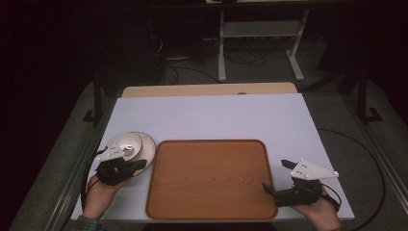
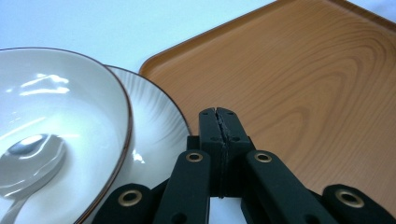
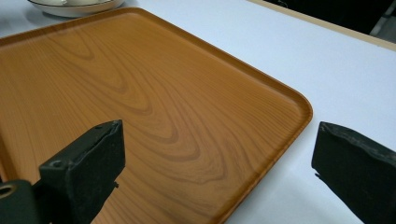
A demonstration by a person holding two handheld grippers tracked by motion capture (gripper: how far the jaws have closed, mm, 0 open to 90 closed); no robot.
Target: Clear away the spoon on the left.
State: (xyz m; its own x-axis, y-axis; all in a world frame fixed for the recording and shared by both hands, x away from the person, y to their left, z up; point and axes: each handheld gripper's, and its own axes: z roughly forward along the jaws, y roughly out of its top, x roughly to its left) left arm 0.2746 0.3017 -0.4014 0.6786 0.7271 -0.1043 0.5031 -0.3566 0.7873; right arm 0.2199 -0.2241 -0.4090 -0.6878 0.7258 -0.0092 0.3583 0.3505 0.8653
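The flat white tabletop (image 1: 211, 115) runs almost the full width of the desk, and a pale wooden strip (image 1: 207, 89) peeks out along its far edge, with a small dark mark (image 1: 241, 93) on it. Behind that, on the grey carpet floor (image 1: 337, 110), stands a white metal desk frame (image 1: 221, 48) with a mess of black cables (image 1: 240, 57) lying around its legs. A black upright post sits at each side, left (image 1: 97, 91) and right (image 1: 362, 96). The back of the room is pretty dark.
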